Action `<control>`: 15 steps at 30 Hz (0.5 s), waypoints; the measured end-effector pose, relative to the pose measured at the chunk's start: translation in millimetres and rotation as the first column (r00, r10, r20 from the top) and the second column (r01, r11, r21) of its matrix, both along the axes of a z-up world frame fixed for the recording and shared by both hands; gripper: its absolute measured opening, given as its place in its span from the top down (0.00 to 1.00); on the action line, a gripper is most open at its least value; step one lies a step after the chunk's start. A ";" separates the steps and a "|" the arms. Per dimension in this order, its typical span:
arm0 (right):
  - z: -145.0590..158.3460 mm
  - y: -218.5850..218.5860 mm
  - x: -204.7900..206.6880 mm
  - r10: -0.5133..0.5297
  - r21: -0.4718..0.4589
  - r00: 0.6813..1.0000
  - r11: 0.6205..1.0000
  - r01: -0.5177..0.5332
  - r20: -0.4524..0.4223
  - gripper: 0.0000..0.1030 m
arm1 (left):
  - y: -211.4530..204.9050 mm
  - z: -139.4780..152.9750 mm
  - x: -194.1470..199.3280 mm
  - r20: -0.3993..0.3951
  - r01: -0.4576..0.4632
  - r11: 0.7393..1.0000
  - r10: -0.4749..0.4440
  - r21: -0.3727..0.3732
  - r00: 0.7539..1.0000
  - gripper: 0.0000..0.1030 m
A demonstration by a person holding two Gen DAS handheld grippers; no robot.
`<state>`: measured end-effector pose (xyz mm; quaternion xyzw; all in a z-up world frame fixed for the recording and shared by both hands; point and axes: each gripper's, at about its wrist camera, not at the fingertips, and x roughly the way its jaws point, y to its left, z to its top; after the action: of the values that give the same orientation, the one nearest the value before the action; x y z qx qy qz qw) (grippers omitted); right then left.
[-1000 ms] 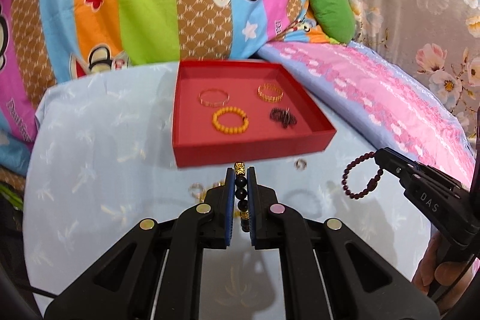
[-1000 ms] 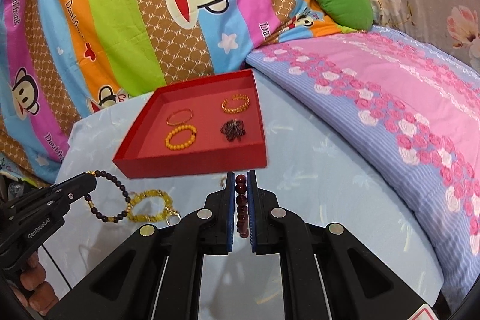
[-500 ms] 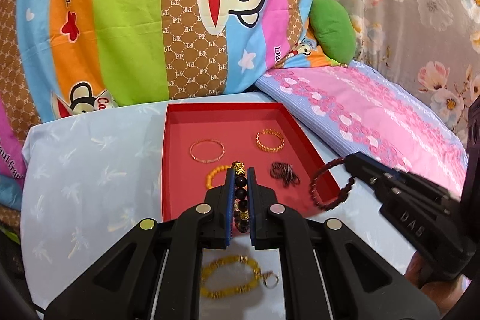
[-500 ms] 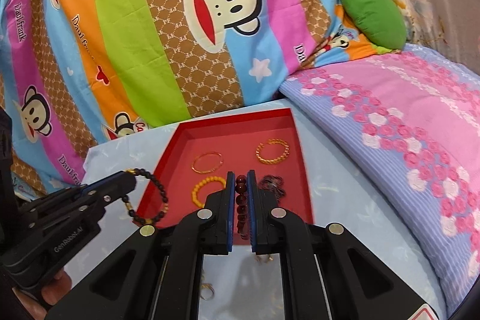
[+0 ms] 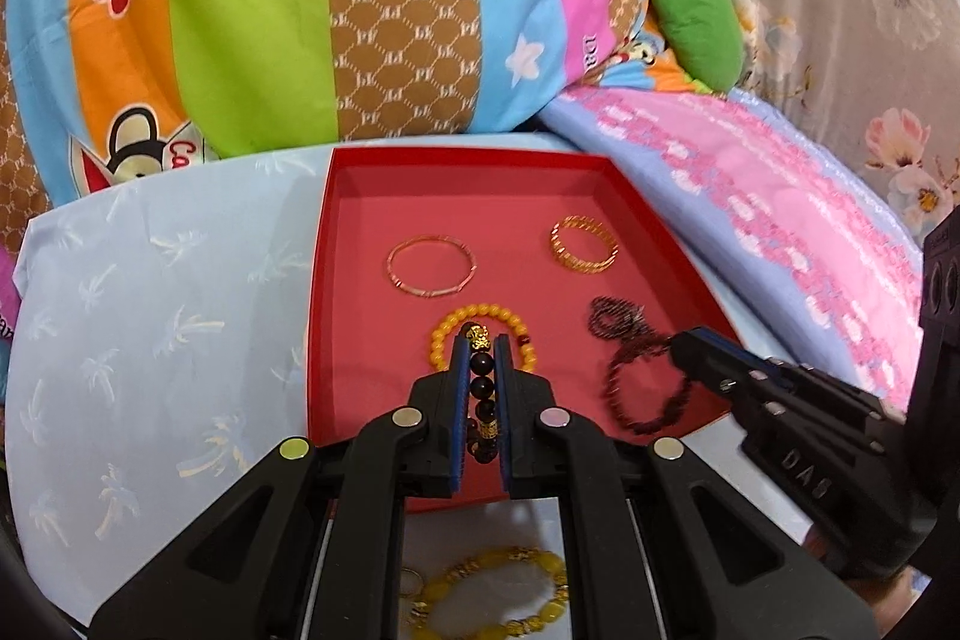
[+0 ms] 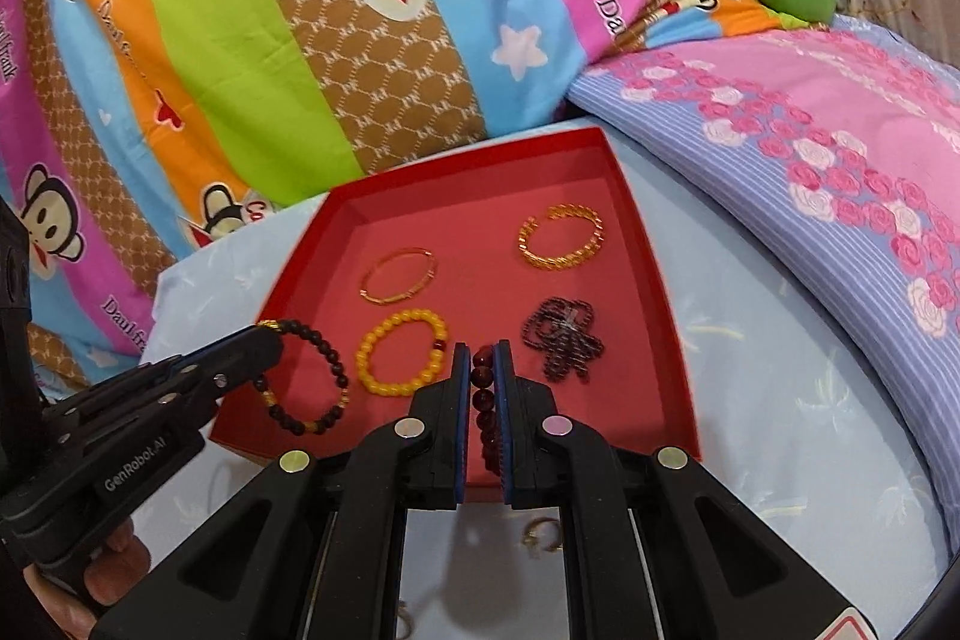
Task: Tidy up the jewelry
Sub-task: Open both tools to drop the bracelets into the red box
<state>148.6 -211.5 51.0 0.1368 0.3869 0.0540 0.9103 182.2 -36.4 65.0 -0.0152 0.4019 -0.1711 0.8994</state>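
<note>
Grippers both hanging over red tray [image 6: 654,292]. Left gripper [image 5: 480,388] clamping dark bead bracelet [image 6: 306,379] with gold beads, near tray's left front corner. Right gripper [image 6: 480,388] clamping dark red bead bracelet [image 5: 645,388], dangling near right front. Lying inside: thin gold bangle [image 6: 398,275], gold chain bracelet [image 6: 561,238], yellow bead bracelet [image 6: 401,352], dark bead tangle [image 6: 561,340].

Pale blue palm-print sheet [image 5: 150,340] under the red tray [image 5: 318,340], a yellow bead bracelet [image 5: 498,589] and small rings [image 6: 540,529] beside.
</note>
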 end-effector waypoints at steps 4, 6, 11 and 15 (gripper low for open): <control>-5.1 -6.6 0.8 -0.012 -0.021 1.000 1.000 0.012 -0.005 0.92 | 0.5 -11.0 3.7 -0.012 -0.002 1.000 0.002 0.014 1.000 0.92; -4.6 -6.3 0.7 -0.018 -0.045 1.000 0.999 0.018 0.002 0.91 | 0.9 -13.2 3.7 0.000 -0.025 0.999 0.025 0.028 1.000 0.87; 0.7 -5.2 -8.7 -0.041 -0.082 0.998 0.996 0.044 0.037 0.73 | 3.3 -12.3 -1.0 0.026 -0.059 0.997 0.058 0.056 0.998 0.60; 1.9 -3.3 -19.2 -0.038 -0.091 0.998 0.995 0.042 0.047 0.67 | 6.7 -10.5 -8.8 0.039 -0.072 0.995 0.069 0.065 0.997 0.54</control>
<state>129.4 -214.8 52.8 0.1012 0.3653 0.0209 0.9251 173.4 -29.8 54.4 0.0038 0.3900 -0.1259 0.9122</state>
